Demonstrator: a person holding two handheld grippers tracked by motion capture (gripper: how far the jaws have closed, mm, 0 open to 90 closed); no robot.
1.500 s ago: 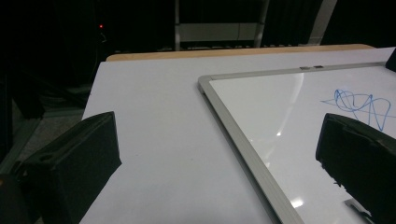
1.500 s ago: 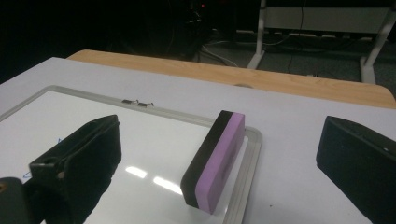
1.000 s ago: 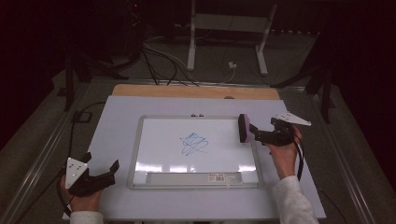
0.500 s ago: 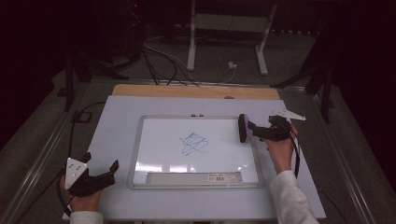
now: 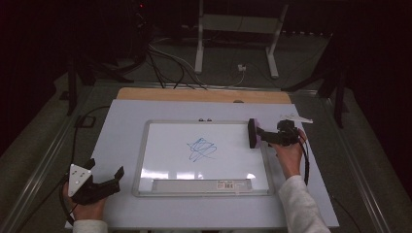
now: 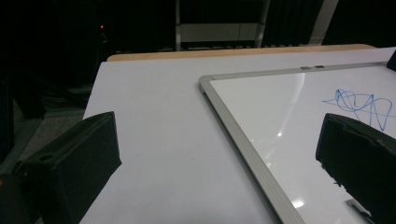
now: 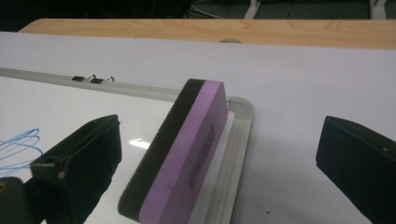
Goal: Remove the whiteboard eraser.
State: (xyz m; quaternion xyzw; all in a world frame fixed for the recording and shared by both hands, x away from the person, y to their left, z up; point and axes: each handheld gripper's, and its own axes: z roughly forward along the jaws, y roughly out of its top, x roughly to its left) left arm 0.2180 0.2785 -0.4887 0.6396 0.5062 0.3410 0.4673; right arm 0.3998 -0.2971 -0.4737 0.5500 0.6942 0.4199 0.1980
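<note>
A whiteboard (image 5: 141,160) with a blue scribble (image 5: 201,148) lies on the white table. A purple eraser (image 5: 253,133) with a black felt face stands tilted on its long edge at the board's right rim. My right gripper (image 5: 261,136) is open around it; in the right gripper view the eraser (image 7: 187,154) sits between the wide jaws, close to the left one and clear of the right one. My left gripper (image 5: 104,169) rests open at the table's front left, off the board's corner, with nothing between its fingers (image 6: 79,163).
Two binder clips (image 5: 206,119) sit on the board's far rim. A pen tray (image 5: 201,185) runs along its near edge. A wooden strip (image 5: 204,95) borders the table's far side; cables and a stand's legs lie on the floor beyond.
My right hand has shifted slightly left and away, closer to the eraser, which stays at the board's right rim. The left gripper has not moved.
</note>
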